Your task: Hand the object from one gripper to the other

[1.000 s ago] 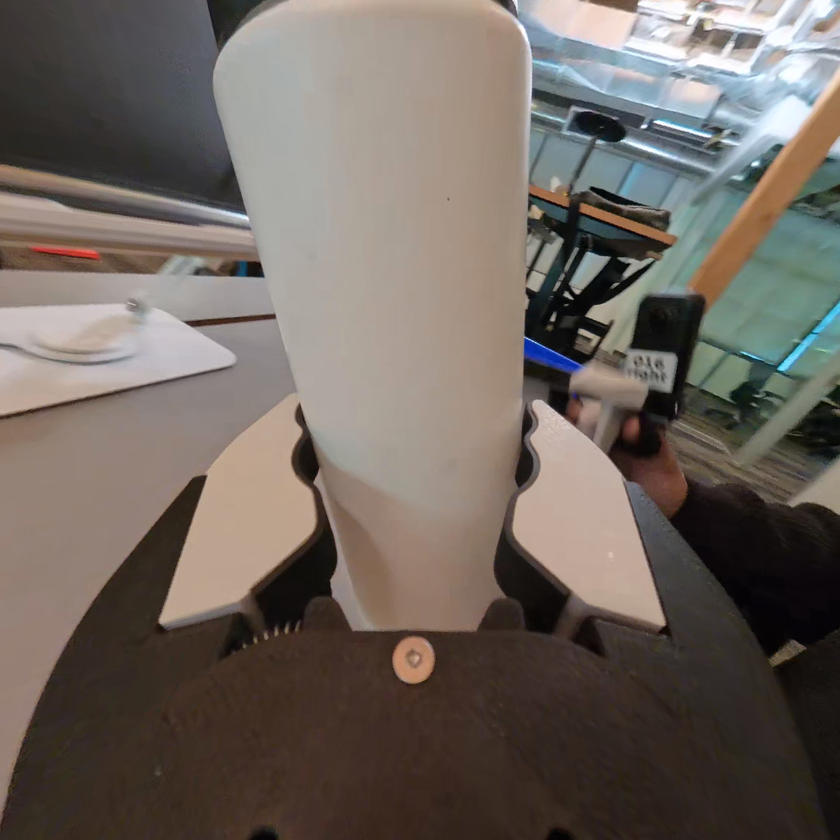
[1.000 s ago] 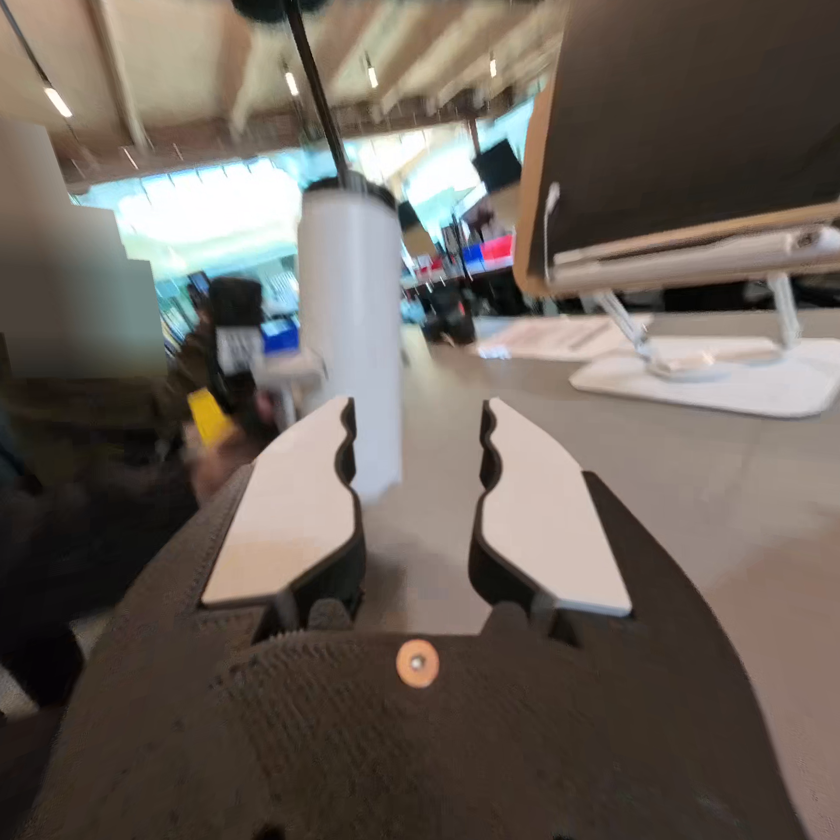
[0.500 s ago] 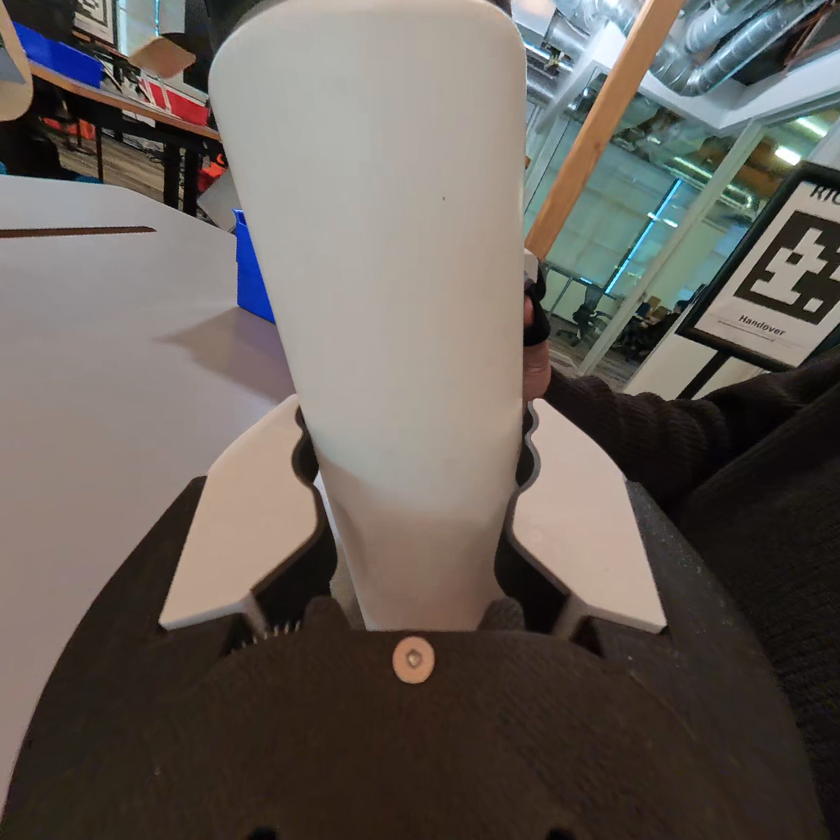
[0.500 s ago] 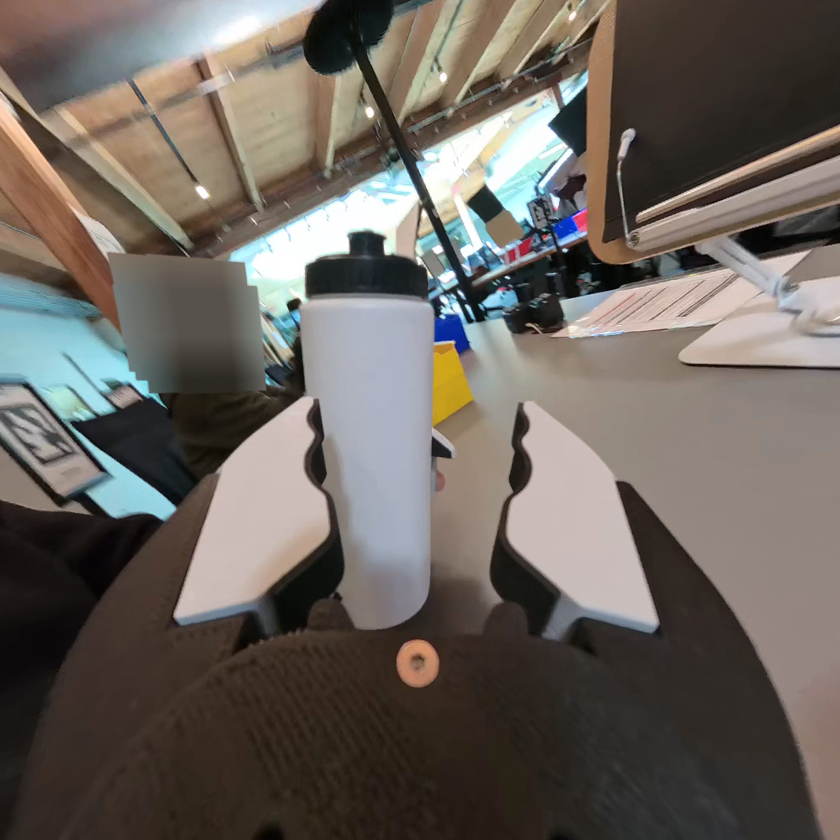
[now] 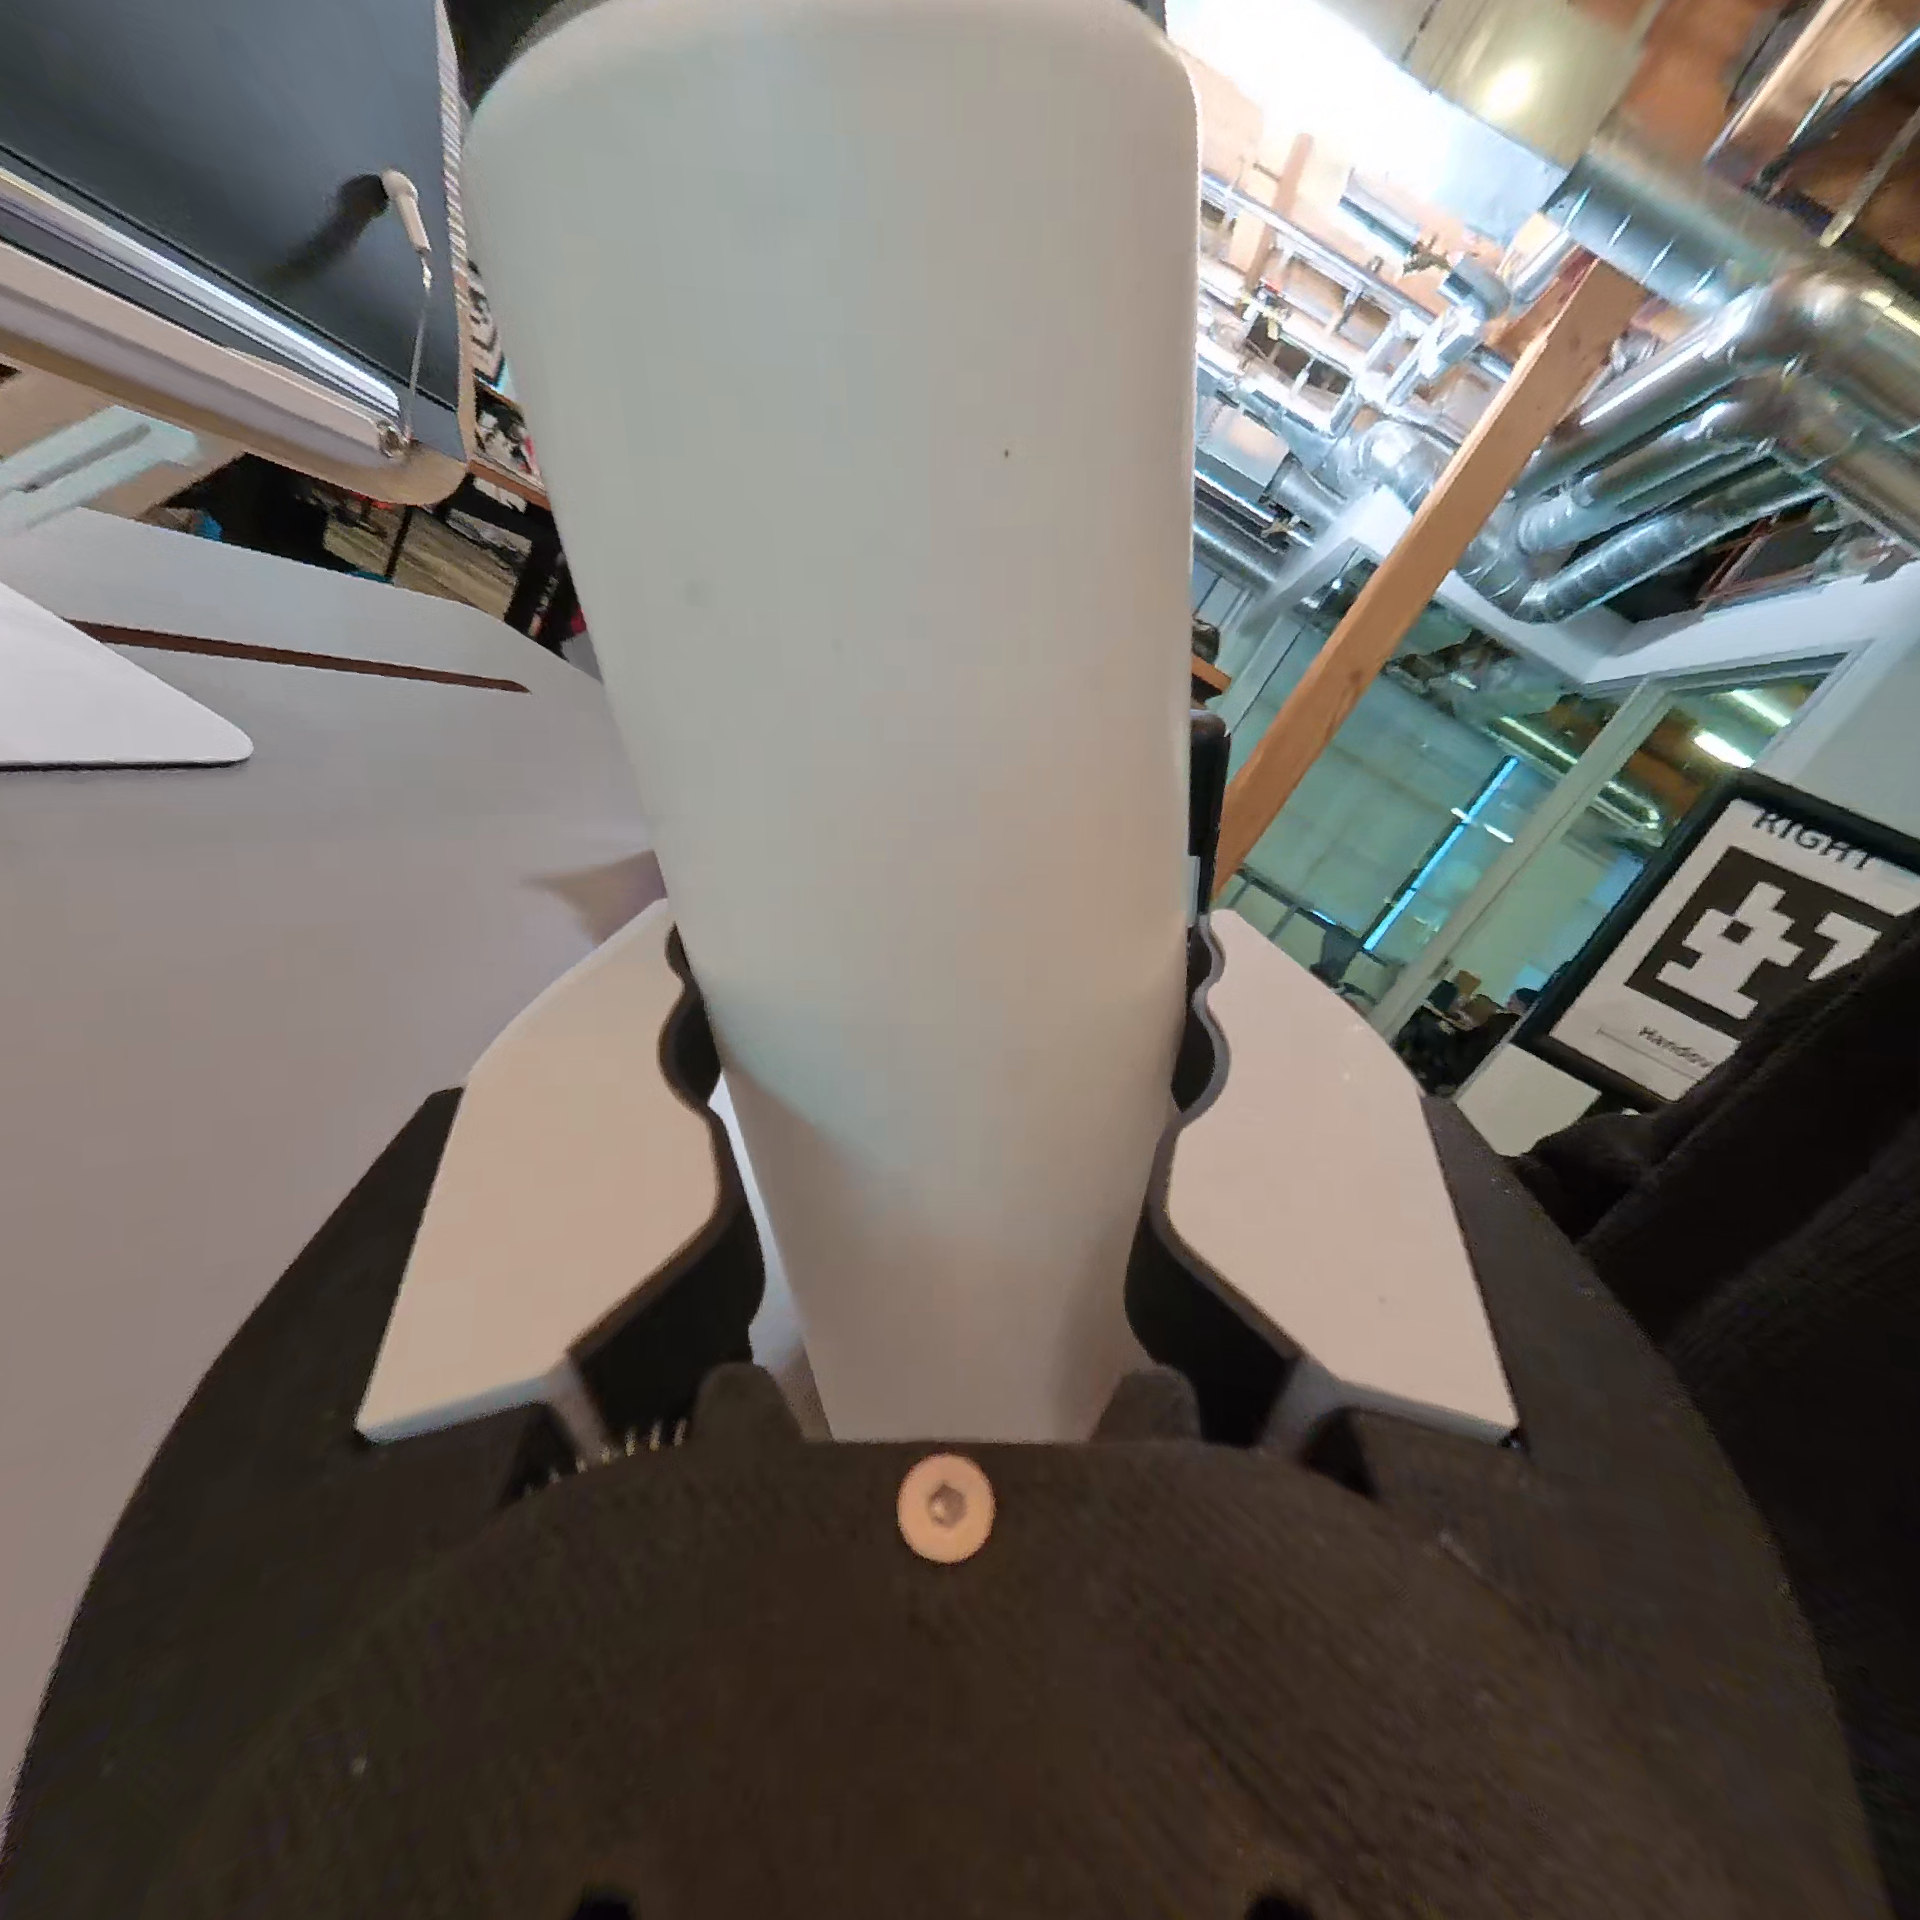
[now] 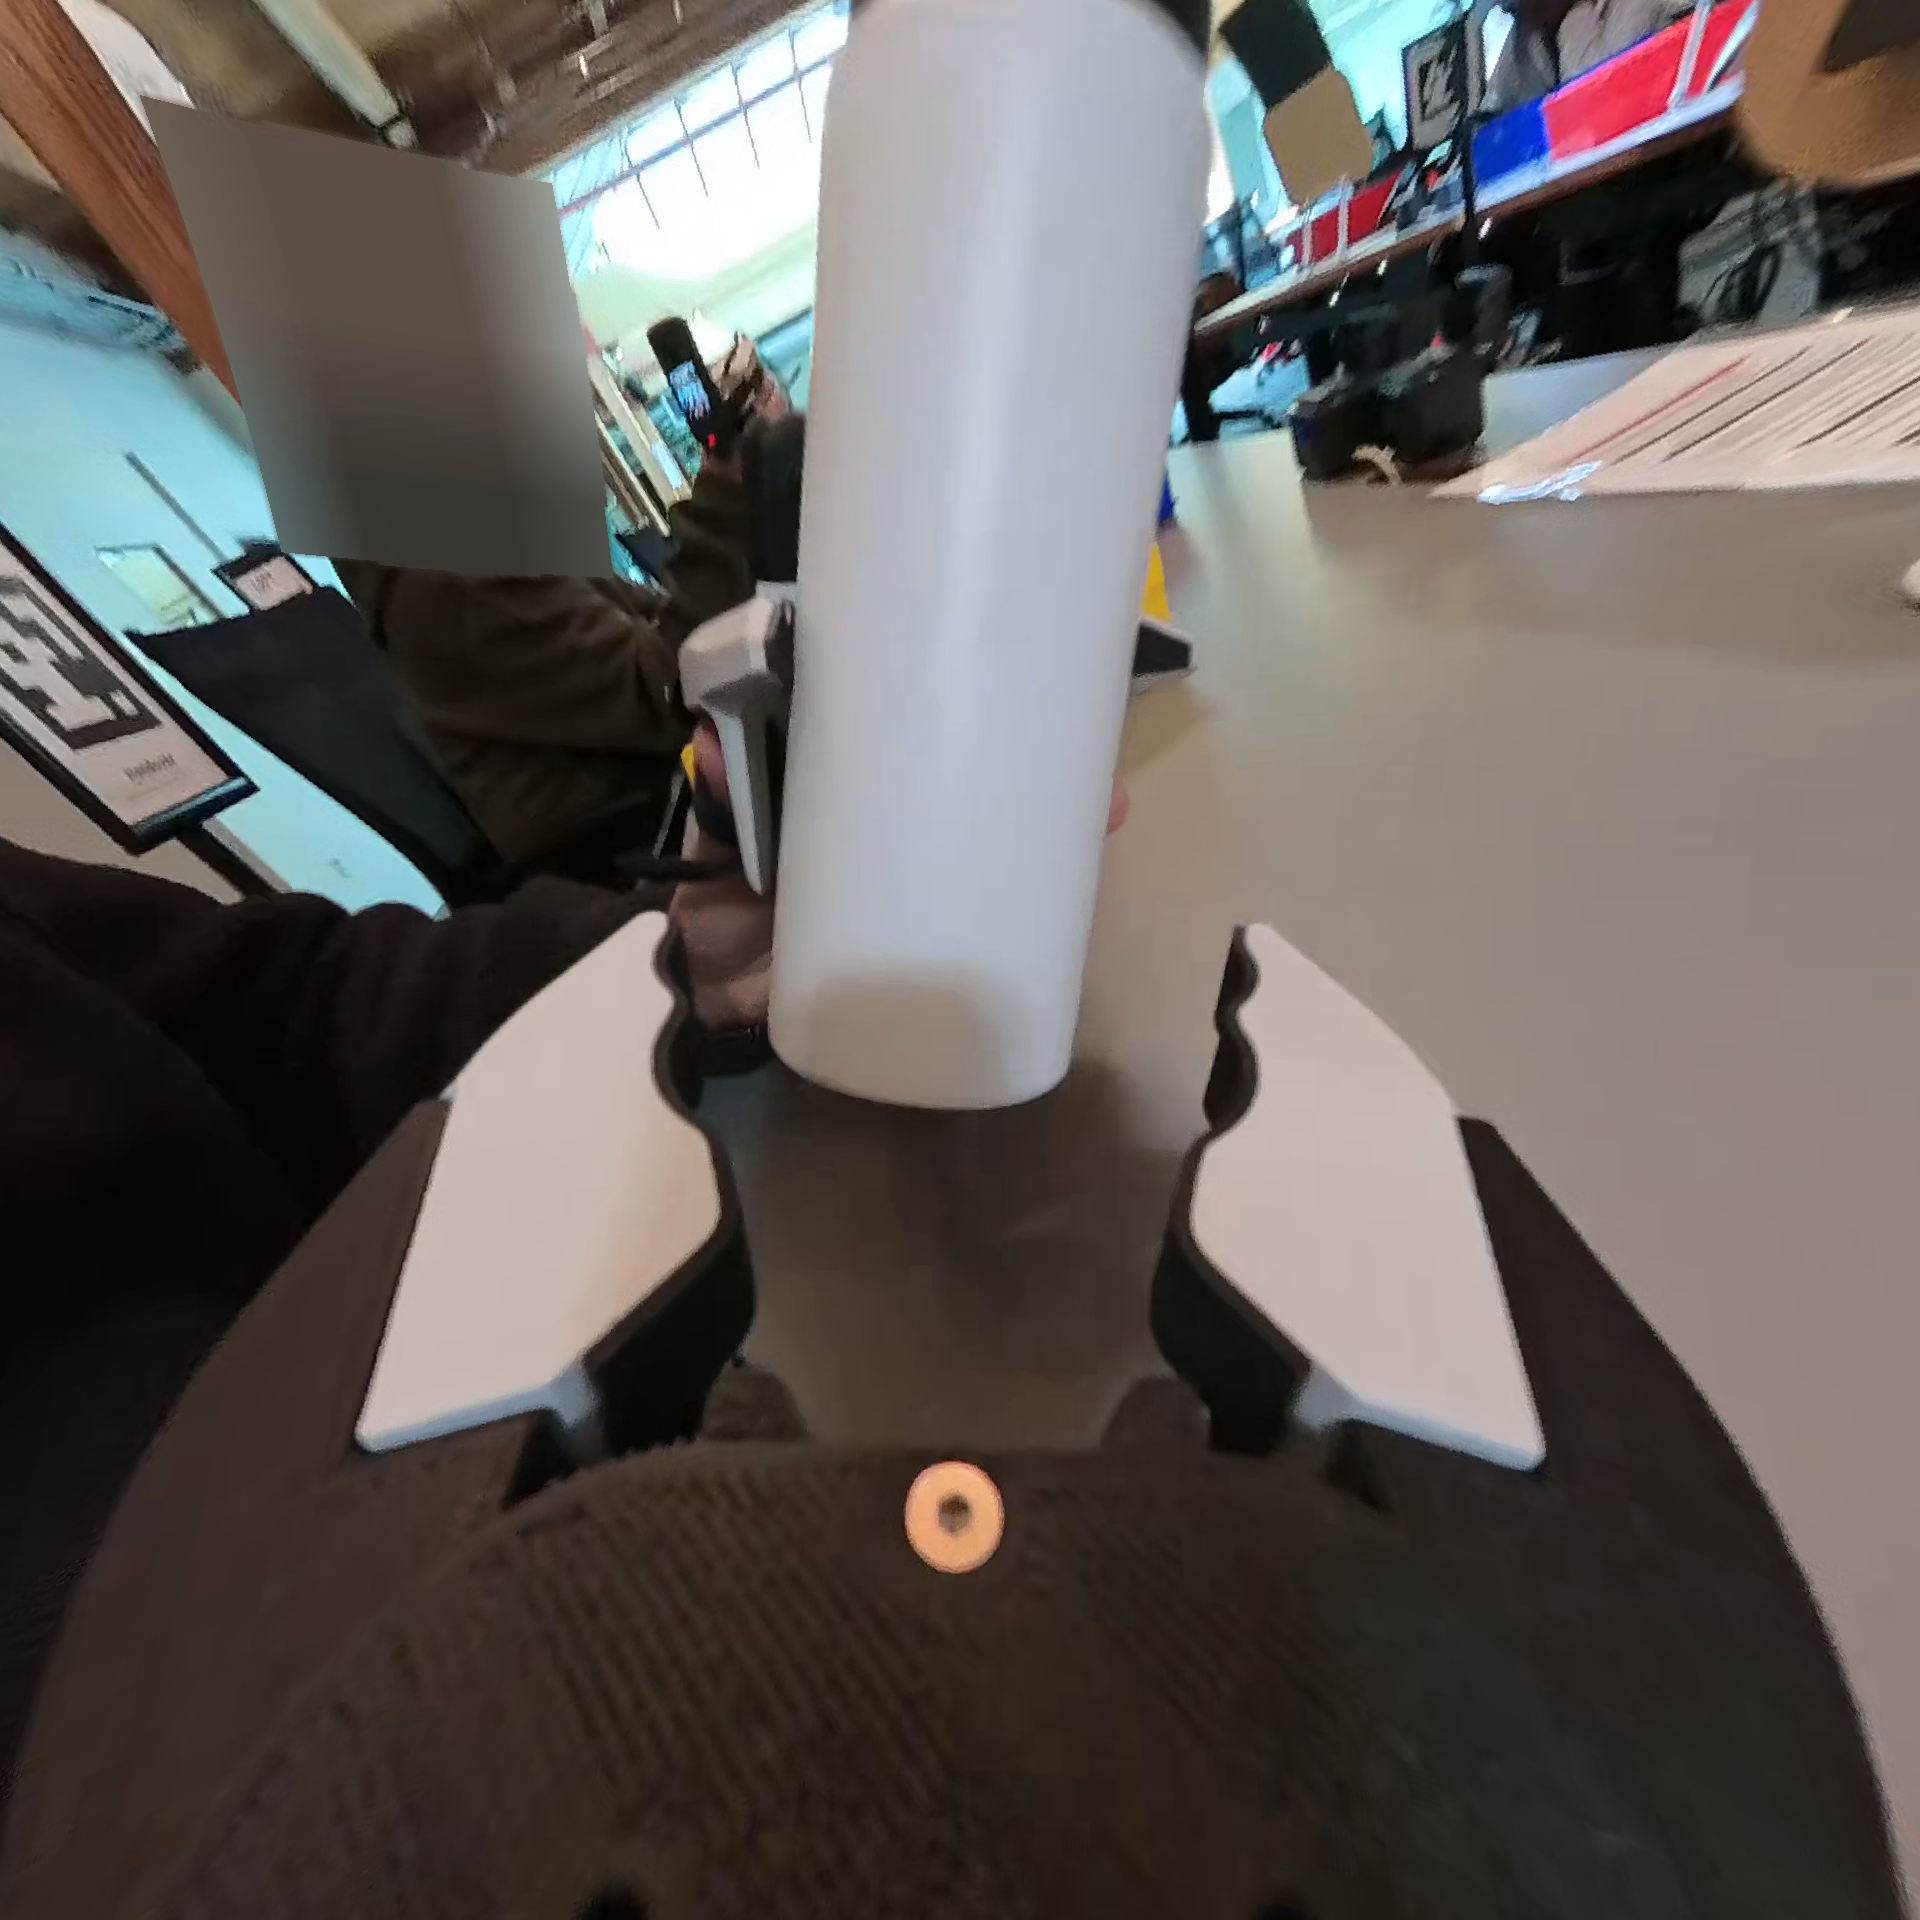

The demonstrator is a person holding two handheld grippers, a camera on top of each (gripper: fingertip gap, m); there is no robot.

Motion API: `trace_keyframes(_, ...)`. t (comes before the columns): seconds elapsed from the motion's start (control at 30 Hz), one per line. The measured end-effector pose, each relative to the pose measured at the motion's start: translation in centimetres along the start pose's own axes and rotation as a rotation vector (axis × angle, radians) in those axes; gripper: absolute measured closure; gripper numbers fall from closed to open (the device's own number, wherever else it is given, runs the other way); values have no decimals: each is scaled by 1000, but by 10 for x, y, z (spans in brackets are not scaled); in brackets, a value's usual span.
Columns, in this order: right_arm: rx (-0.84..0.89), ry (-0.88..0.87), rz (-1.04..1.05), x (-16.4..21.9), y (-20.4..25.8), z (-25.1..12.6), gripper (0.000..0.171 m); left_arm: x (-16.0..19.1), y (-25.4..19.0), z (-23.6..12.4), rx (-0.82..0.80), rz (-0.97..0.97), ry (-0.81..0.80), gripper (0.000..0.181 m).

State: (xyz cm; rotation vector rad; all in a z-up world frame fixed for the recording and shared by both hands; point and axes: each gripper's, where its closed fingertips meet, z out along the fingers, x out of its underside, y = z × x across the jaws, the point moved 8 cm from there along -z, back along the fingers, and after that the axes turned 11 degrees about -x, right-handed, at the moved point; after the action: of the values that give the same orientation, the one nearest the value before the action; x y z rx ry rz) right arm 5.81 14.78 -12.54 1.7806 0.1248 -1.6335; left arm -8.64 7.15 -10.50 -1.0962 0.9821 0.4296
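Note:
A tall white bottle (image 5: 852,520) stands upright between the fingers of my left gripper (image 5: 940,935), which is shut on its lower body. In the right wrist view the same bottle (image 6: 987,520) hangs above the grey table, its black cap cut off at the top edge. My right gripper (image 6: 951,935) is open and empty. The bottle's bottom end sits between its fingertips, with gaps on both sides. The left gripper's white finger (image 6: 740,707) shows clamped on the bottle's left side, with a hand behind it.
The grey table (image 6: 1507,831) stretches to the right, with papers (image 6: 1714,416) and a black bag (image 6: 1392,416) far back. A monitor on a stand (image 5: 208,208) is at the left. A marker sign (image 5: 1756,935) and a dark sleeve (image 6: 208,1039) are nearby. About 6 cm separates my left fingertips from my right.
The bottle lay deep between the right fingers half a second ago; now only its bottom end is level with their tips. The left gripper stays shut on it. Both views have swung.

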Motion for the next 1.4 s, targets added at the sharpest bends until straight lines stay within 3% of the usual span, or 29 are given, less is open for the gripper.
trace_keyframes(0.2, -10, 149, 52, 21, 5, 29, 76, 8, -9, 6, 36, -3, 84, 91)
trace_keyframes(0.53, -38, 130, 83, 21, 7, 30, 87, 7, -17, 4, 49, 38, -40, 92)
trace_keyframes(0.63, -47, 182, 96, 29, 7, 35, 77, 9, -22, 5, 78, 50, -29, 92)
trace_keyframes(0.87, -26, 293, 38, 33, 12, 39, 83, 14, -27, 8, 73, 133, 30, 91)
trace_keyframes(1.4, -64, 41, 224, 10, 2, 20, 85, 7, -19, 2, 37, 96, -17, 75)
